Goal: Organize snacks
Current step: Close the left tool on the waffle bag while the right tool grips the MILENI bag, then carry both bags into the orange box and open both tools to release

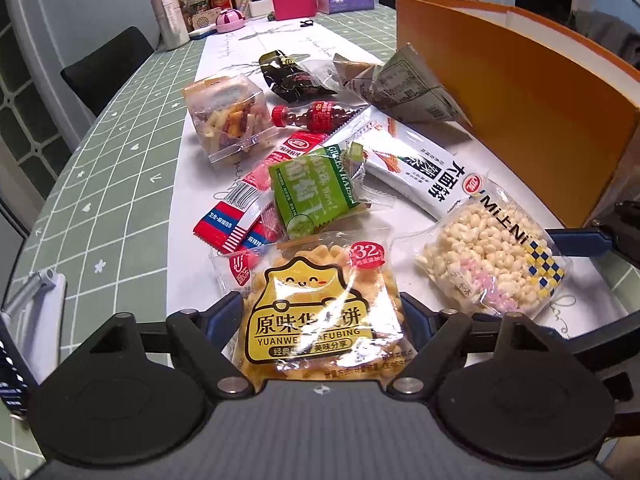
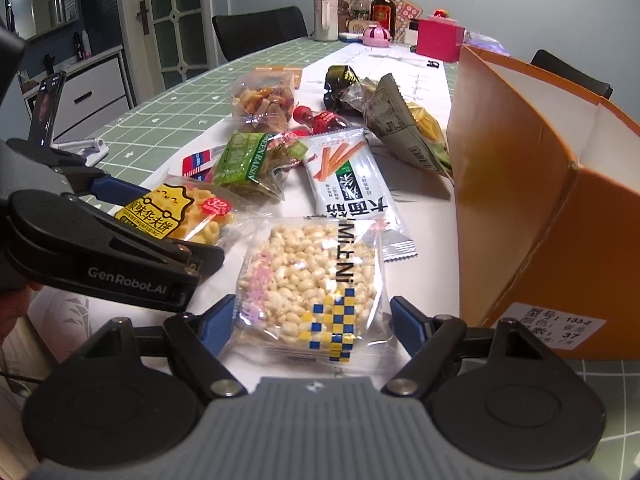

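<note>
Yellow waffle-snack pack [image 1: 320, 320] sits on the bench [image 1: 120, 200] between the left gripper [image 1: 320, 312] jaws, apparently unpinched. Right gripper [image 2: 310, 320] straddles the puffed-rice pack [image 2: 308, 280], pads clear of it. Orange box [image 2: 540, 200] stands just beside.

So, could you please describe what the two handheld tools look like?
Both match: the left tool and right tool have black angular linkage arms, blue finger pads, silver pivot screws and a ribbed grey body. The left one carries white "GenRobot.AI" lettering.
</note>
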{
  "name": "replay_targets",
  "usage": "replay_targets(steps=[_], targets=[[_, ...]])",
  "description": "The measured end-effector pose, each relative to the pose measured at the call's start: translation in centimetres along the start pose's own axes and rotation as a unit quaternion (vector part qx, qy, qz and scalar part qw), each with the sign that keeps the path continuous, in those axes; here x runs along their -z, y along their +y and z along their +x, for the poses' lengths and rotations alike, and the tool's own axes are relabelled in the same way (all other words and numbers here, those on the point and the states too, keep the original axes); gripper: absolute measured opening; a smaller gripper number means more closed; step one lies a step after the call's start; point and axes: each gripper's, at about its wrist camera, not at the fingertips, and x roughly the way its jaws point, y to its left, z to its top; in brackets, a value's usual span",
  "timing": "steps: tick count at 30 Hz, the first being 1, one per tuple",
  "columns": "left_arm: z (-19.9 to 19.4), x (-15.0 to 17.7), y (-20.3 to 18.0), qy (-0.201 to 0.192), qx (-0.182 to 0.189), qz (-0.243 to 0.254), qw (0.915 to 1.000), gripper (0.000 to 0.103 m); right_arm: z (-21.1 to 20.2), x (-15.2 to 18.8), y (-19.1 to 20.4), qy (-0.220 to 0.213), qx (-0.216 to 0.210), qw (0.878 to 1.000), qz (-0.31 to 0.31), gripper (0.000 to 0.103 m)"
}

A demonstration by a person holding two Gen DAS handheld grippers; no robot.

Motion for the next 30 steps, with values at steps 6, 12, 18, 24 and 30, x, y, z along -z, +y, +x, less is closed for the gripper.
replay_targets(steps=[6, 12, 18, 24, 30], targets=[[-0.4, -1.0, 0.3, 0.037, 0.025, -0.007, 0.9990, 0.087, 0.0, -1.1, -0.1, 0.031, -0.002, 0.999, -0.010, 0.073], [-1.2, -2.1, 1.3, 0.084, 0.066, -0.010, 0.9942, 0.084, -1.3, -1.8, -0.6, 0.059, -0.017, 0.998, -0.020, 0.072], [-3.1, -3.4, 1.1, 0.118, 0.091, 0.021, 0.9887, 0.083, -3.9, -2.4, -0.5, 0.074, -0.042, 0.995, -0.058, 0.072], [-5.7, -5.4, -0.2, 0.131, 0.103, 0.080, 0.9828, 0.082, -7.4, -3.0, -0.7, 0.066, -0.039, 0.990, -0.118, 0.072], [-8.4, -7.3, -2.0, 0.125, 0.112, 0.126, 0.9777, 0.080, -11.4, -3.9, -1.1, 0.045, -0.016, 0.984, -0.170, 0.072]])
